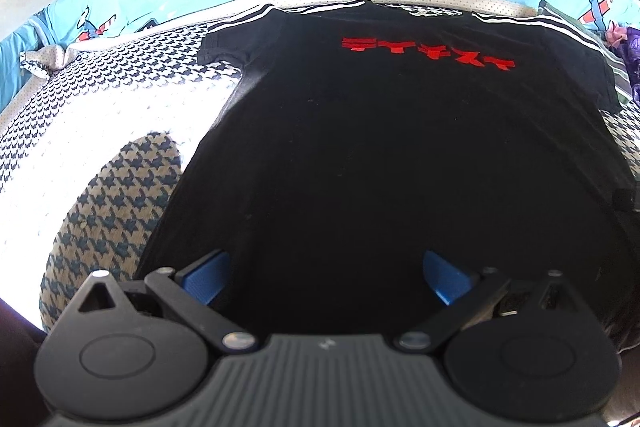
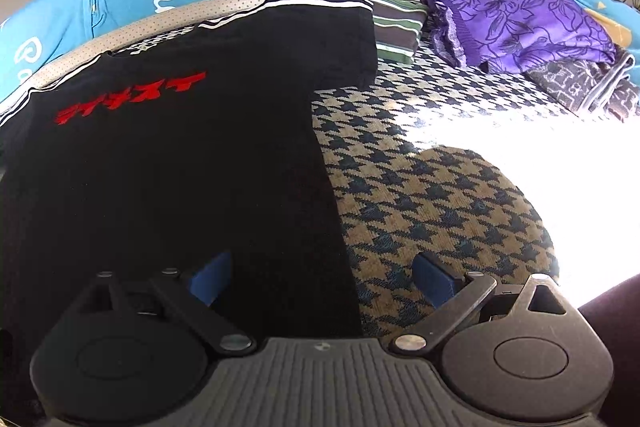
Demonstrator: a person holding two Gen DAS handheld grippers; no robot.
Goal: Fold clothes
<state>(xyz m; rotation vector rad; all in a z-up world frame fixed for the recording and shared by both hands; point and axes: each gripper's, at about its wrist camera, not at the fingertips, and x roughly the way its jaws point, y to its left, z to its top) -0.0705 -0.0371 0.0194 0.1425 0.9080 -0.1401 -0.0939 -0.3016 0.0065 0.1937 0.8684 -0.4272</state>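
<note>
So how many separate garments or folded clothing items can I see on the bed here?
4, possibly more hidden: the black T-shirt spread flat in front of both tongs, a folded green striped piece beyond its sleeve, a purple floral garment far right, and dark patterned fabric under it.

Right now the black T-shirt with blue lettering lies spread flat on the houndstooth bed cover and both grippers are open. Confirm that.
One detail is wrong: the lettering on the black T-shirt is red, not blue, as both wrist views show. The rest holds: it lies spread flat on the houndstooth bed cover, and the left gripper and right gripper are open.
</note>
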